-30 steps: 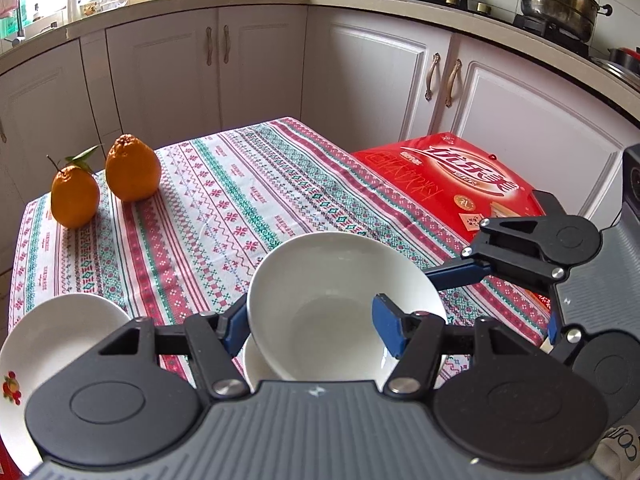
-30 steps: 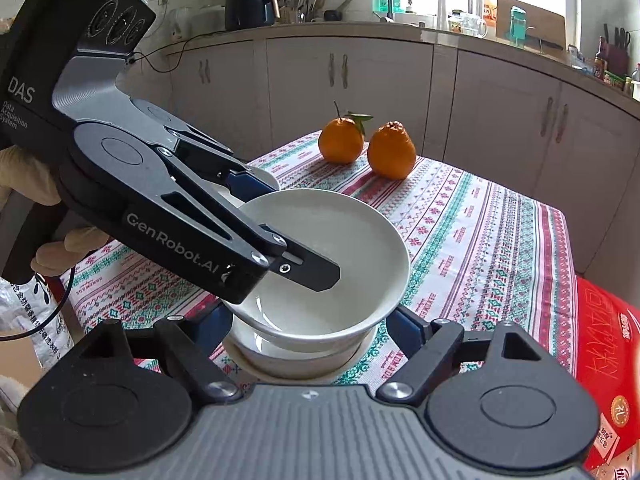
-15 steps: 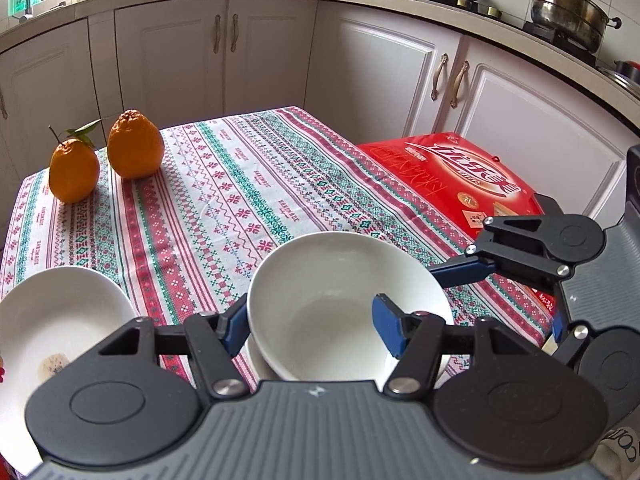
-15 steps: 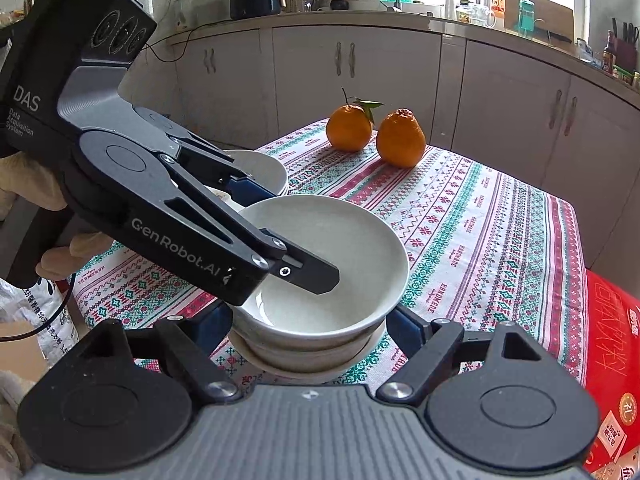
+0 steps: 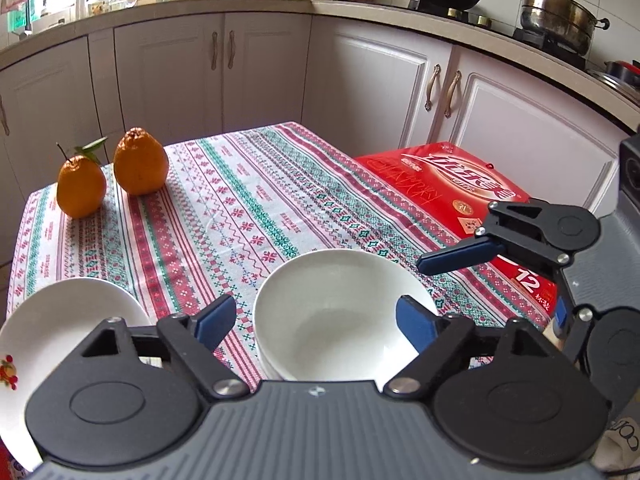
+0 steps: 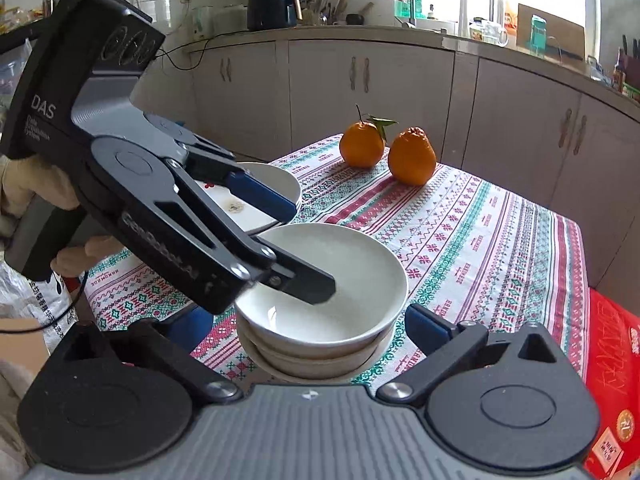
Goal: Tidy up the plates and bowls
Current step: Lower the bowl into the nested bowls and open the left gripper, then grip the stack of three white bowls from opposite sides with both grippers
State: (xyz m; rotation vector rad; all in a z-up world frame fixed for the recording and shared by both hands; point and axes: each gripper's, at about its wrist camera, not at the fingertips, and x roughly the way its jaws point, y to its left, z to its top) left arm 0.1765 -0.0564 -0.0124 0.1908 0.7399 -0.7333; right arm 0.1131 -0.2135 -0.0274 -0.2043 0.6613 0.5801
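A white bowl (image 5: pixel 340 312) sits nested on top of other white bowls (image 6: pixel 316 356) on the patterned tablecloth. My left gripper (image 5: pixel 316 322) is open, its jaws spread apart, one finger over the bowl's inside and the other outside its rim; it also shows in the right wrist view (image 6: pixel 280 240). My right gripper (image 6: pixel 308 330) is open, its blue pads on either side of the bowl stack without touching it. A white plate with a small red print (image 5: pixel 48 332) lies to the left, and it shows behind the left gripper in the right wrist view (image 6: pixel 256 196).
Two oranges (image 5: pixel 112 176) stand at the far end of the table. A red box (image 5: pixel 460 200) lies past the table's right edge. White kitchen cabinets (image 5: pixel 260 68) and a counter with a wok and pot surround the table.
The left gripper has opened and let go of the top bowl, which now rests nested on the stack. The left gripper has pulled back slightly.
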